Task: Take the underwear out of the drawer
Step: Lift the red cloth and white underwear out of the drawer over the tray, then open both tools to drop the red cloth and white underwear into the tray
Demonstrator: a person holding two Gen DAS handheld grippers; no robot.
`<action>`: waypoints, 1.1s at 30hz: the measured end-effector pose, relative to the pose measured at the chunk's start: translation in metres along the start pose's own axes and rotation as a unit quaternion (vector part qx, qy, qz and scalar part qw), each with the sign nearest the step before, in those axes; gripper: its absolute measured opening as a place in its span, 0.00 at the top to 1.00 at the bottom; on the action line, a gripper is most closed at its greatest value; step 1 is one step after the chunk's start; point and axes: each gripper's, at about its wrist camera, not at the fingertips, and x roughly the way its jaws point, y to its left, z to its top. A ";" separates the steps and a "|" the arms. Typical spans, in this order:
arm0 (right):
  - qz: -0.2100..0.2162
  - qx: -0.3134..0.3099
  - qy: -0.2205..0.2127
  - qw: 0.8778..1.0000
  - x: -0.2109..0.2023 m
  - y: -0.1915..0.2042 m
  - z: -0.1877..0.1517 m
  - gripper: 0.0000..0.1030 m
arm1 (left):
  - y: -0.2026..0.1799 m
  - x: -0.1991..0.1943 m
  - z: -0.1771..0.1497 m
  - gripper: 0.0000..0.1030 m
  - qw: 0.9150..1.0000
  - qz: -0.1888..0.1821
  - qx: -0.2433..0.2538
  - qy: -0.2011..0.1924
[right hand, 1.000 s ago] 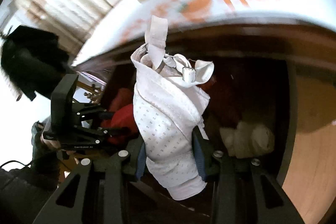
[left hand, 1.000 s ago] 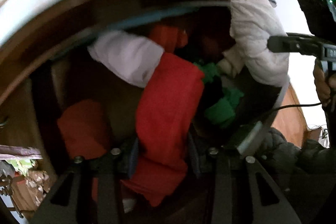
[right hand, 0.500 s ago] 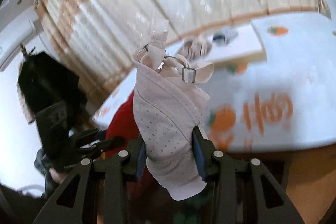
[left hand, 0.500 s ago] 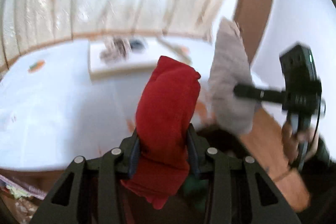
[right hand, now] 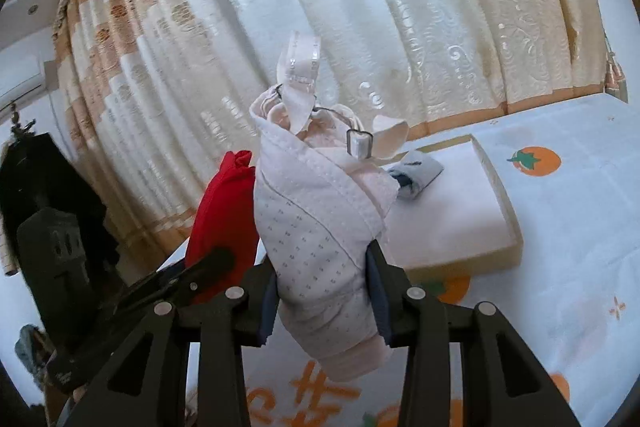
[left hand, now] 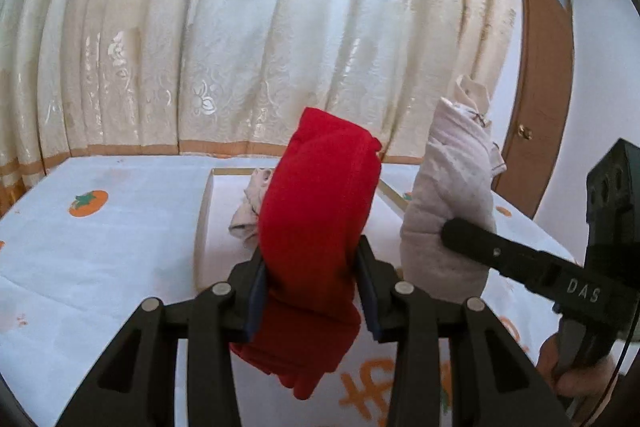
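A rolled red underwear (left hand: 316, 227) is pinched between the pads of my left gripper (left hand: 312, 291), held up above a white tabletop. My right gripper (right hand: 322, 301) is shut on a rolled white dotted bra (right hand: 320, 223) with pale straps sticking up from its top. Each view shows the other tool: the white bra (left hand: 452, 211) and right gripper (left hand: 520, 259) sit to the right in the left wrist view, the red underwear (right hand: 224, 219) to the left in the right wrist view. The drawer is out of sight.
A shallow cream tray (left hand: 202, 223) lies on the white tablecloth (left hand: 100, 247) printed with orange fruit; it holds a small pale garment (left hand: 250, 211), seen grey-blue (right hand: 416, 175) from the right. Patterned curtains (left hand: 240, 27) hang behind. A brown door (left hand: 540, 87) stands at right.
Both grippers rose out of the dark drawer with their garments and tilted up, so the tabletop, tray and curtains now fill the views instead of the drawer's inside.
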 end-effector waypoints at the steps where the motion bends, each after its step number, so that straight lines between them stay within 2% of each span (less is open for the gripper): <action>1: -0.002 0.002 -0.004 1.000 0.007 -0.003 0.003 0.59 | 0.002 0.006 0.002 0.63 1.000 0.003 -0.003 -0.003; 5: -0.022 0.000 -0.015 1.000 0.030 -0.012 0.014 0.59 | 0.010 0.029 0.008 0.63 1.000 0.020 -0.013 -0.017; 11: -0.031 0.002 -0.033 0.999 0.051 -0.021 0.019 0.59 | 0.017 0.041 0.009 0.63 0.998 0.035 -0.037 -0.035; 18: -0.053 -0.016 -0.046 0.997 0.069 -0.016 0.016 0.59 | 0.020 0.051 0.008 0.63 0.997 0.057 -0.029 -0.046; 27: -0.107 -0.029 -0.051 0.993 0.102 -0.012 0.024 0.59 | 0.029 0.074 0.014 0.63 0.995 0.087 -0.027 -0.052; 33: -0.133 -0.077 -0.062 0.986 0.112 0.004 0.027 0.59 | 0.030 0.079 0.016 0.63 0.994 0.094 -0.023 -0.055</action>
